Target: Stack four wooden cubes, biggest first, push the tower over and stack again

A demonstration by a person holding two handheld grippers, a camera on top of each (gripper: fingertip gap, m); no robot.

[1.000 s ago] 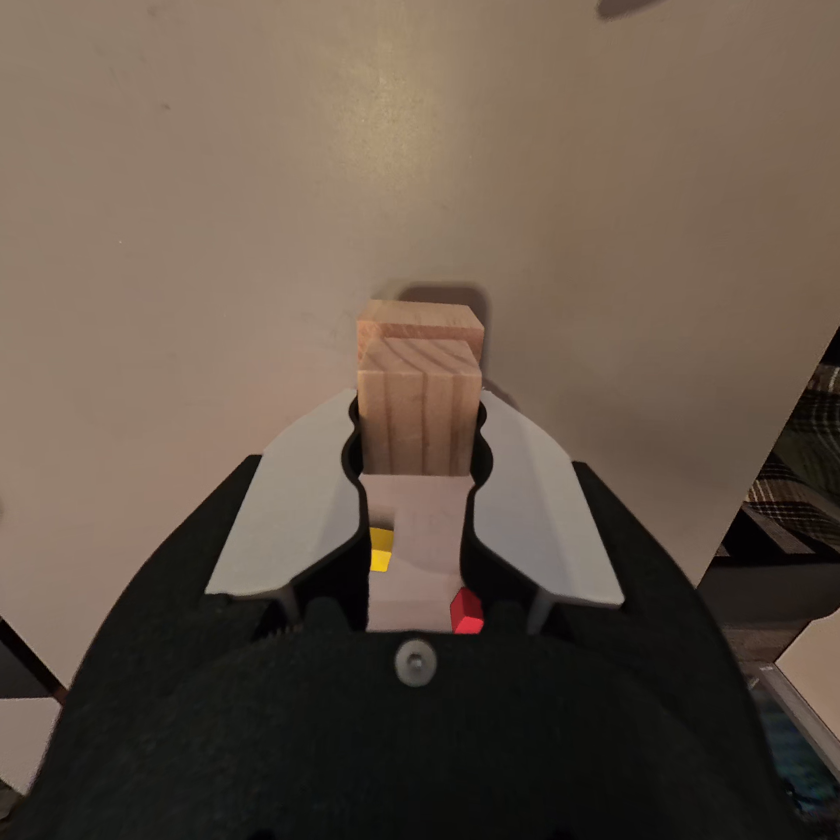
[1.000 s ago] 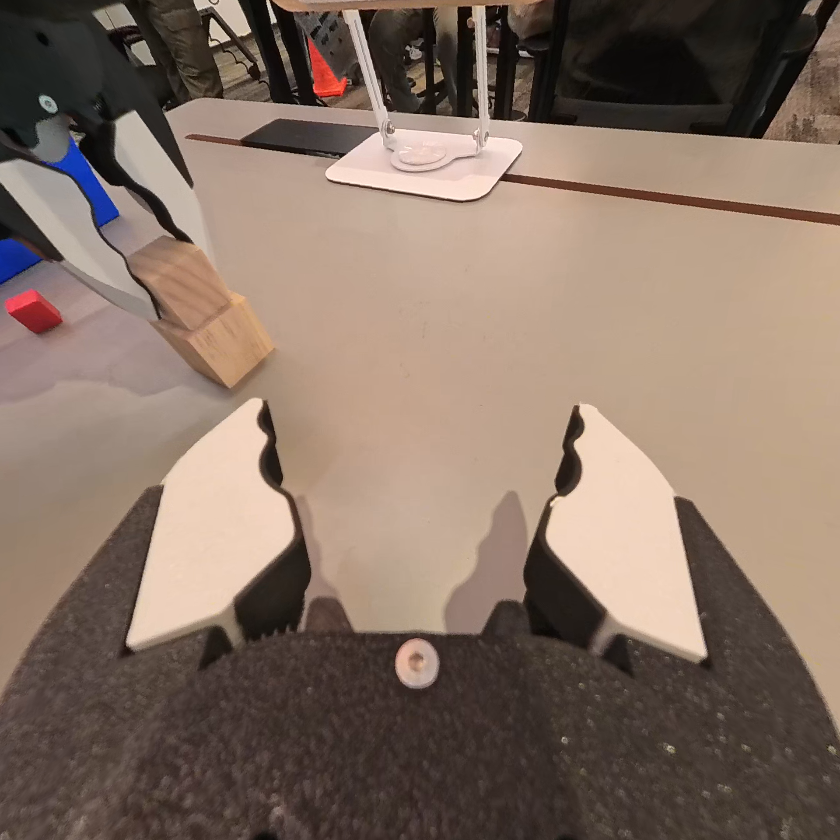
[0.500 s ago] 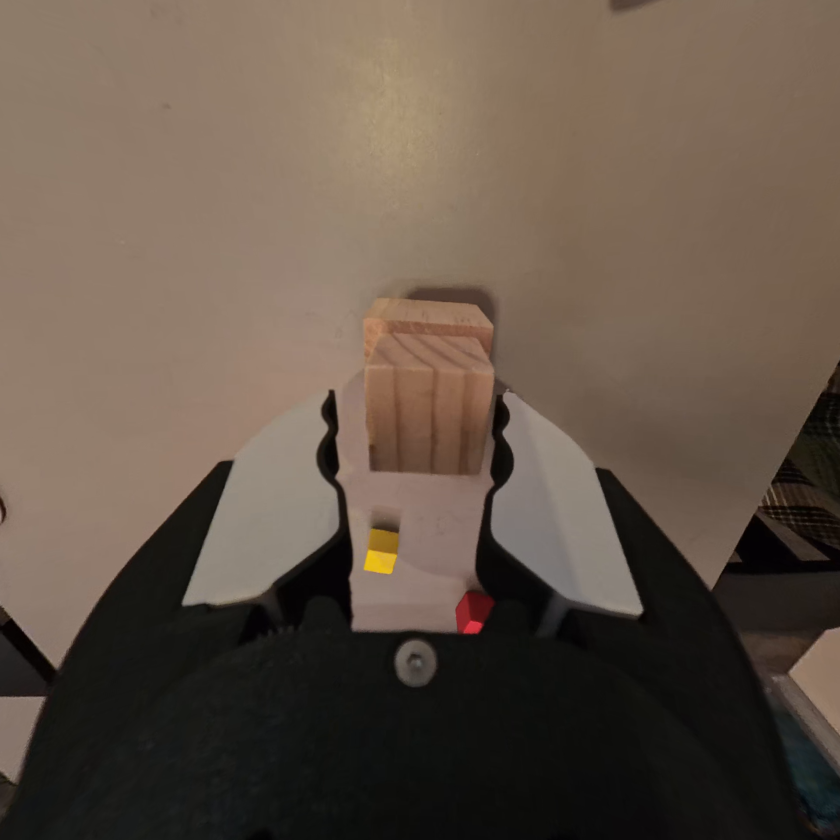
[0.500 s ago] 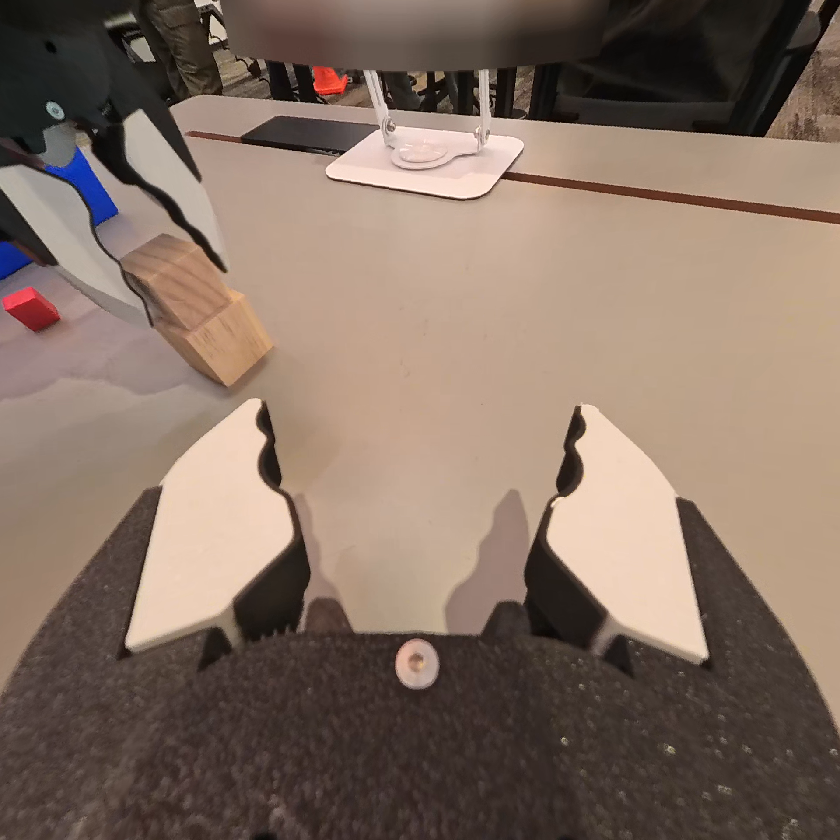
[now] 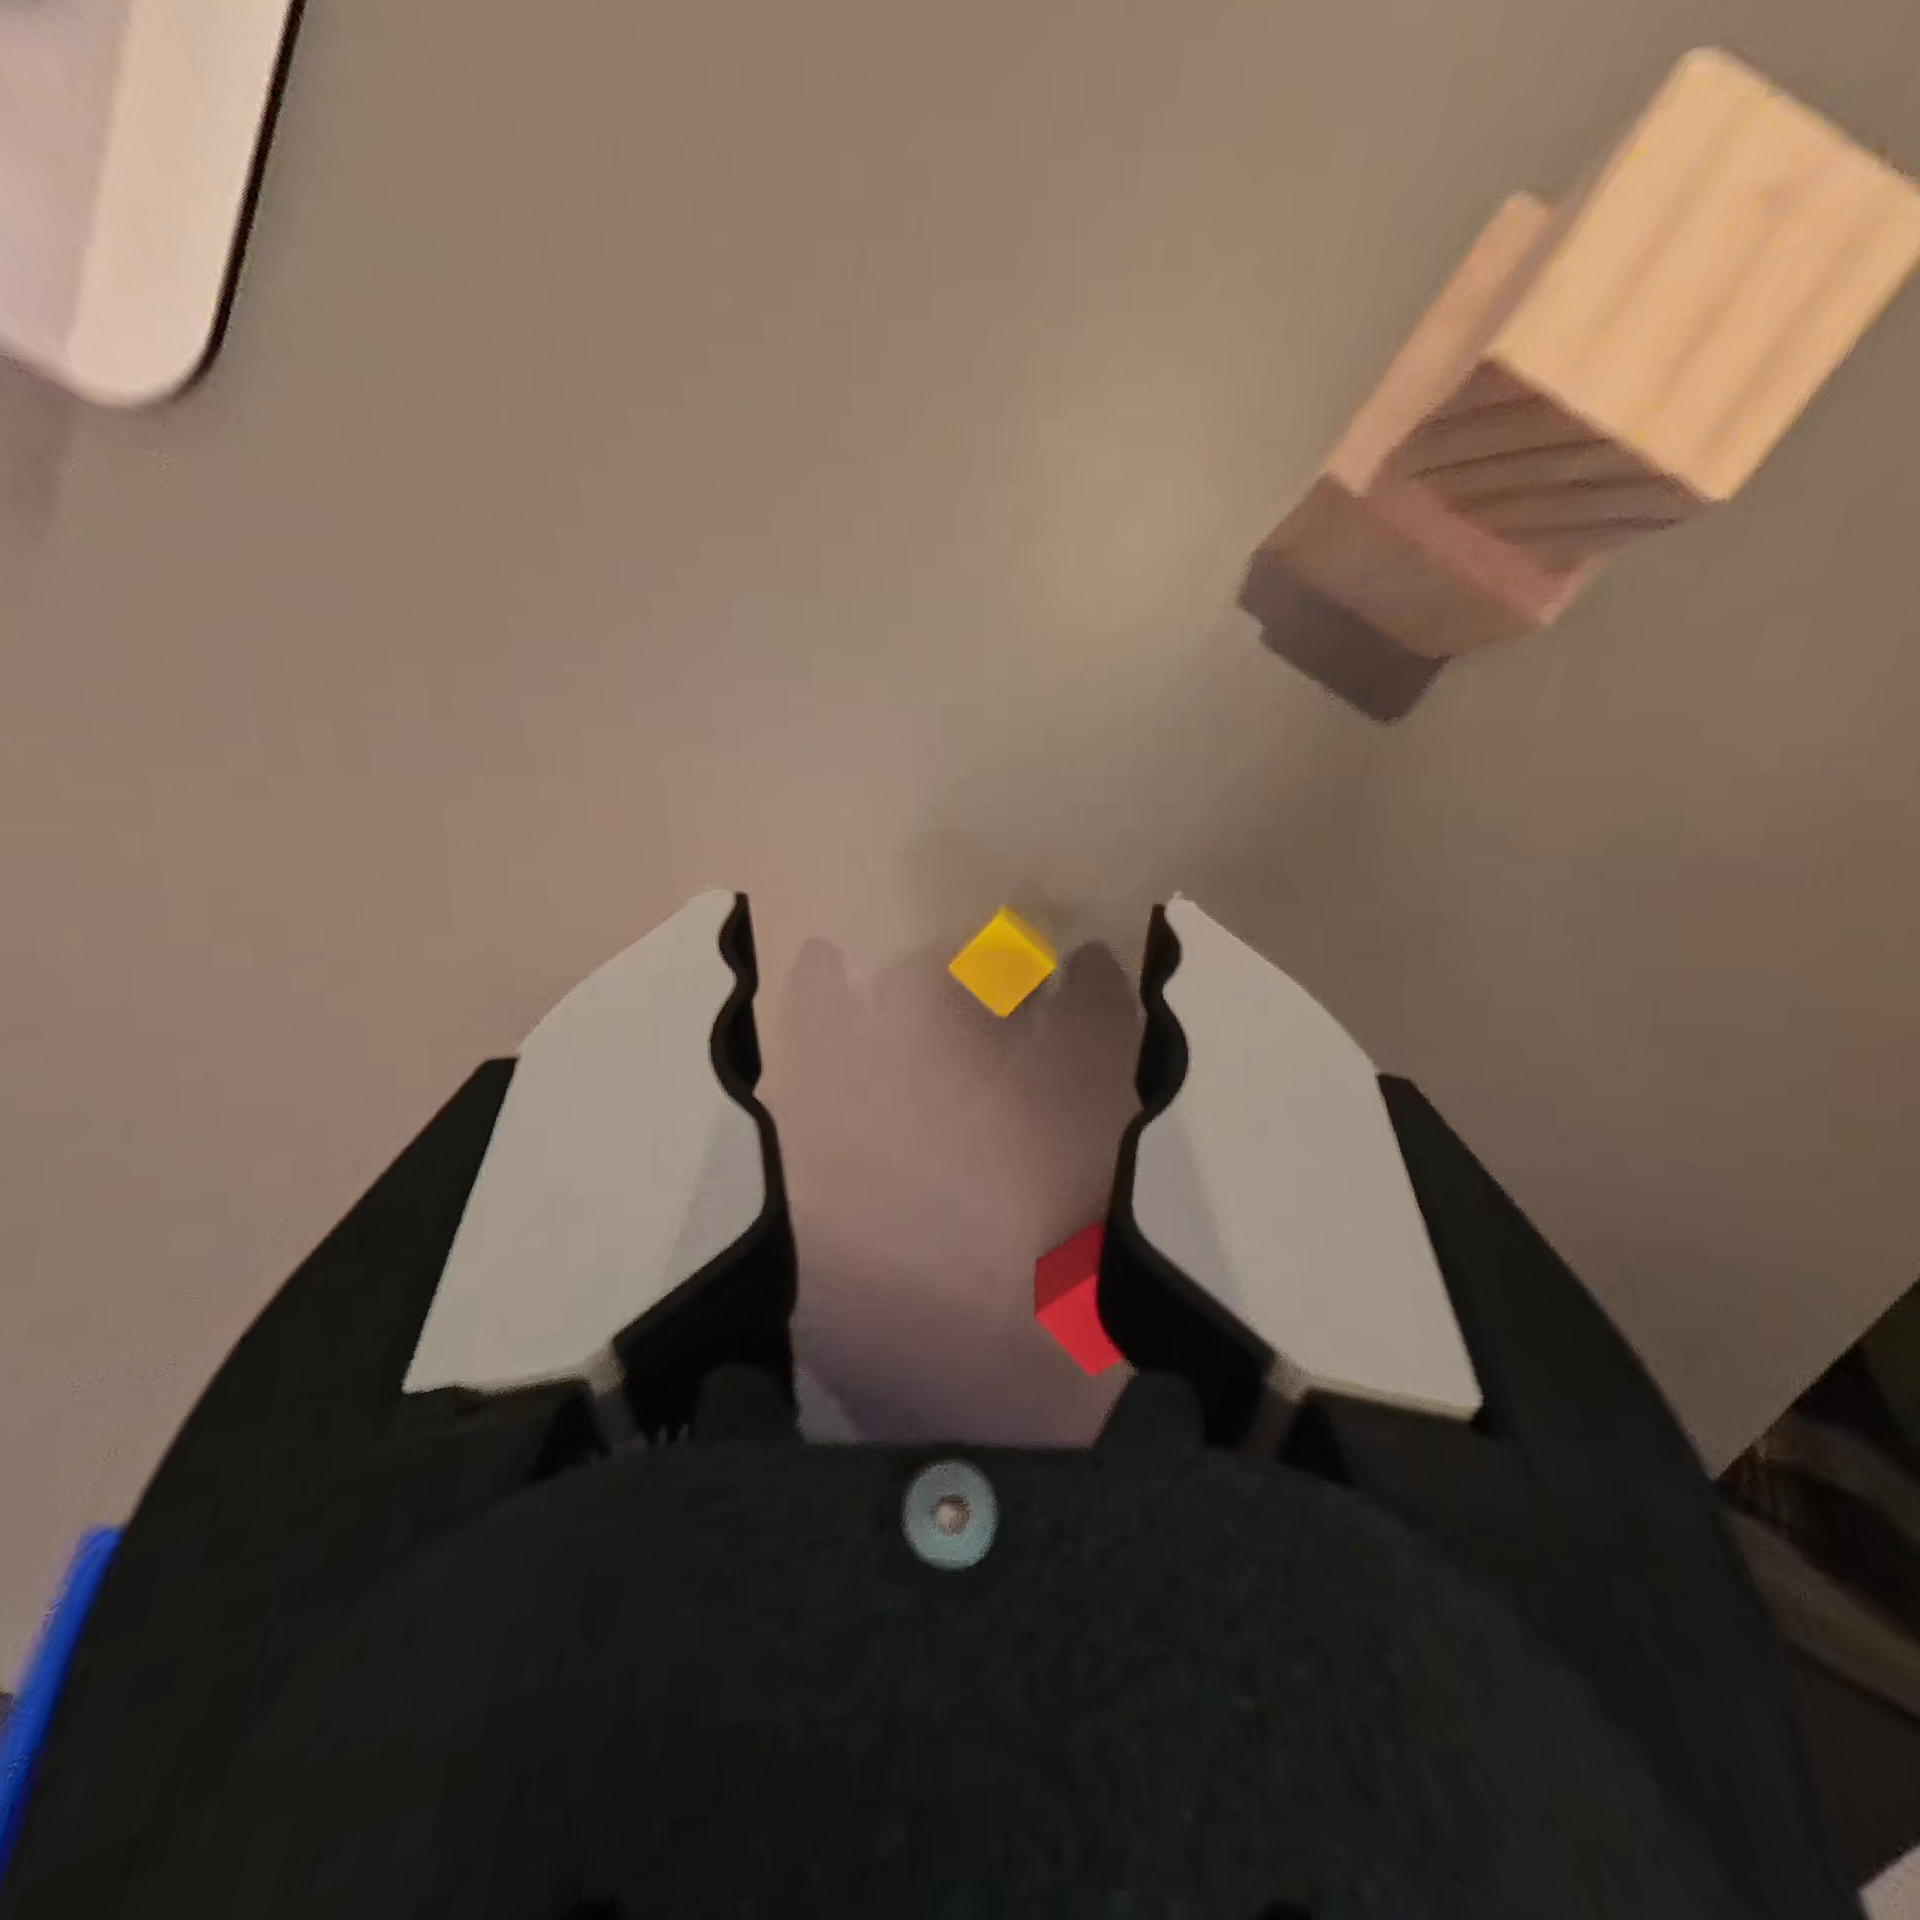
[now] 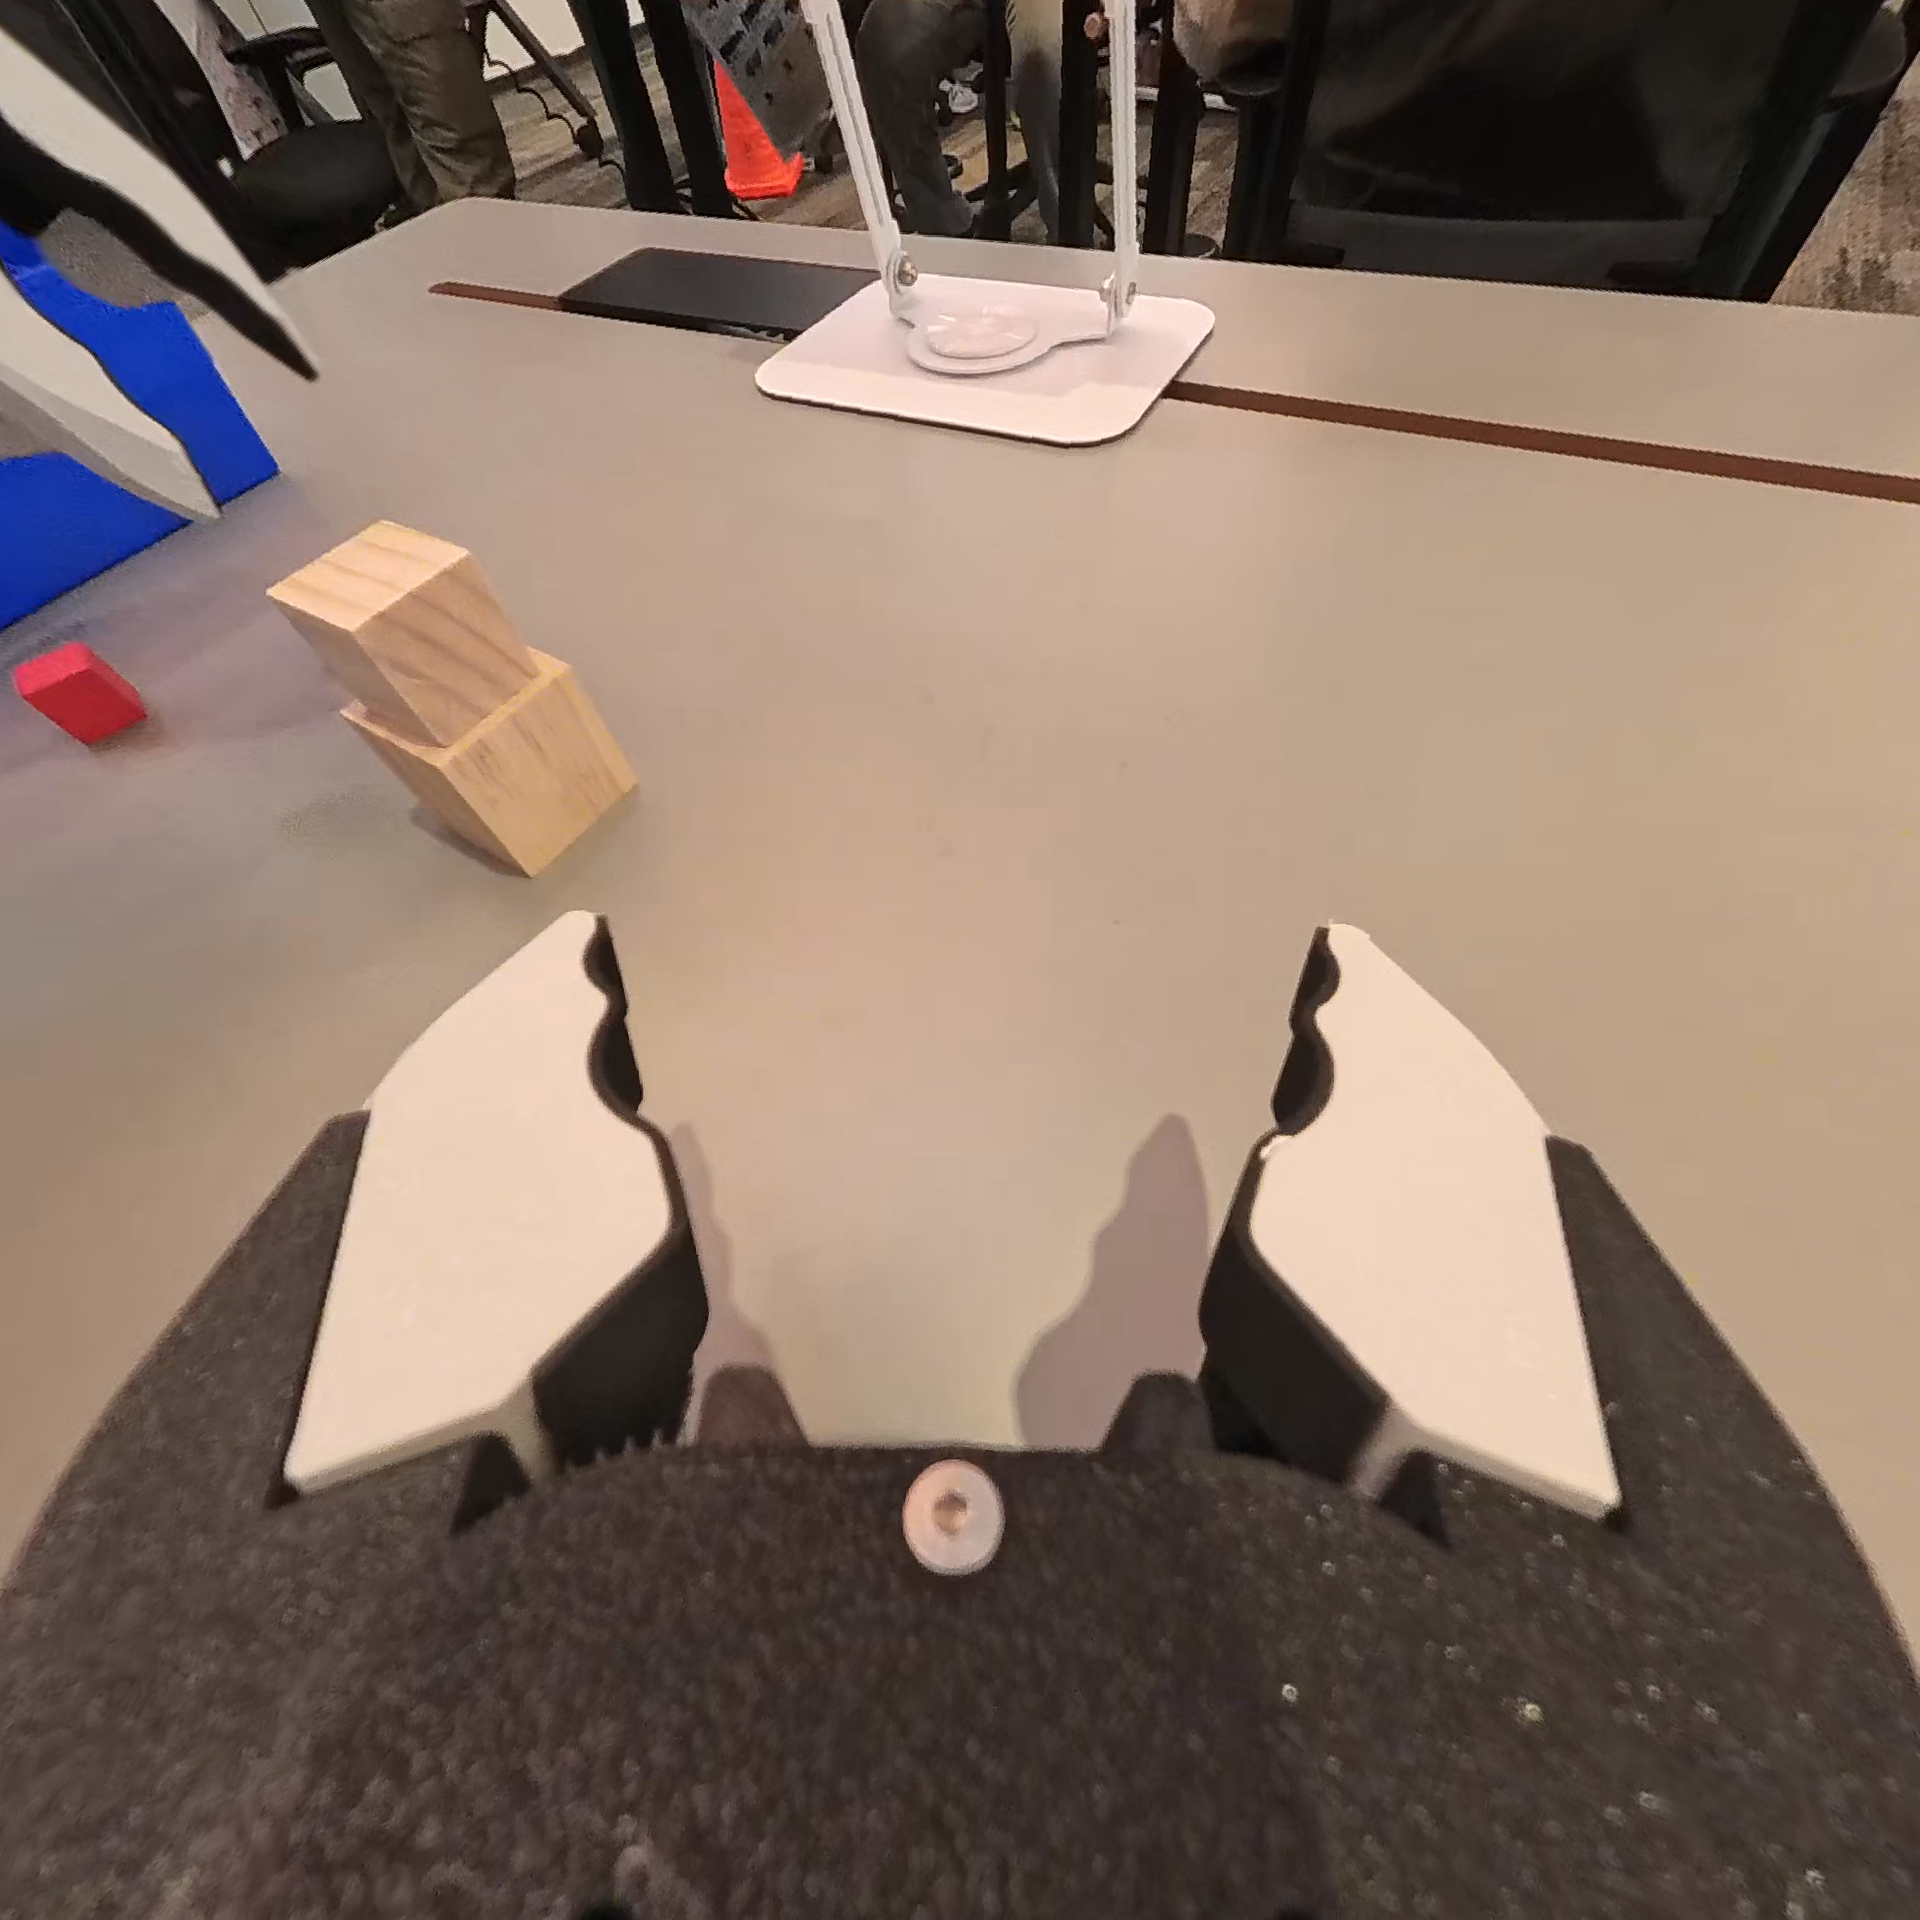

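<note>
Grey table — two-cube stack upright

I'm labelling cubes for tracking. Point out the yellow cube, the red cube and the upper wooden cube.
yellow cube (image 5: 1002,958), left wrist view, top face.
red cube (image 6: 79,691), right wrist view, top face.
upper wooden cube (image 6: 400,623), right wrist view, front edge.

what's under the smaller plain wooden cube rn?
The smaller plain wooden cube sits on the larger plain wooden cube, which rests on the grey table. The contact face between them is hidden.
</note>
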